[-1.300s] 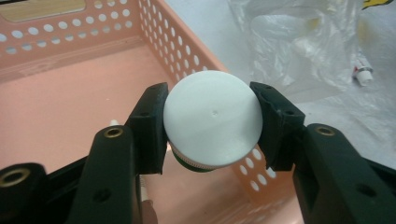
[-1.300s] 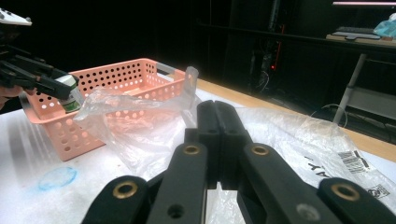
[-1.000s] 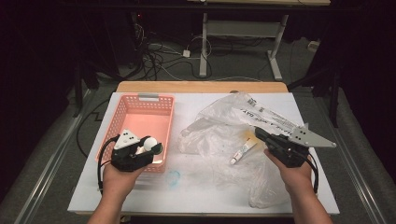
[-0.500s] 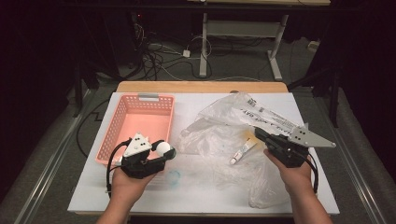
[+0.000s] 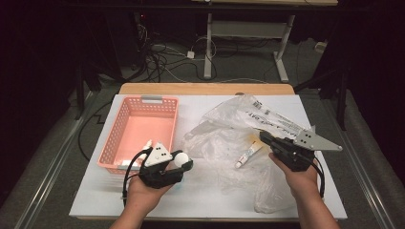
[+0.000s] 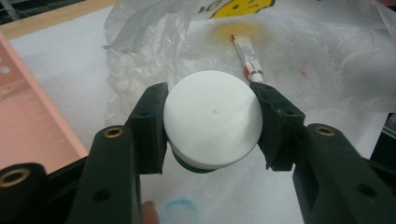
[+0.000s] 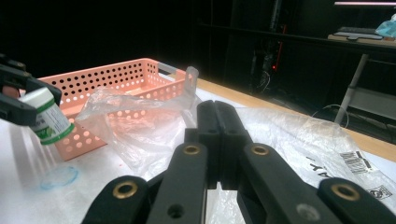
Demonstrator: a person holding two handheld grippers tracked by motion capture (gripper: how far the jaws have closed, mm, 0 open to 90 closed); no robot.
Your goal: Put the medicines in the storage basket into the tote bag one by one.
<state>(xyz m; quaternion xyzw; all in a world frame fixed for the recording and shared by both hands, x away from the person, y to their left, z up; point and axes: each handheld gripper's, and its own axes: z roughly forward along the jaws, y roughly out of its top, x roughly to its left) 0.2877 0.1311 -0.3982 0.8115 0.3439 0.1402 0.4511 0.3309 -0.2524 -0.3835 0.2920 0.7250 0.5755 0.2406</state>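
Note:
A small bottle with a white cap (image 6: 212, 119) and a green-and-white label (image 7: 46, 116) hangs above the white tabletop, just right of the pink basket's front corner. My left gripper (image 5: 184, 162) is shut on it, one pad on each side of the cap. My right gripper (image 5: 263, 137) is shut with nothing in it, its fingers (image 7: 217, 135) pressed together, resting low over the crumpled clear plastic bags (image 5: 224, 124). A small white tube (image 5: 248, 153) lies on the plastic between the two grippers, and it is also in the left gripper view (image 6: 247, 56).
The pink perforated basket (image 5: 122, 138) stands at the left of the table. A printed clear bag (image 5: 267, 121) spreads to the back right. A faint blue ring (image 6: 180, 210) marks the tabletop under the bottle. The table's wooden far edge (image 5: 205, 88) borders a dark floor with cables.
My left gripper has carried the bottle to the right, from over the basket's front to just past its right corner. The right gripper has kept still.

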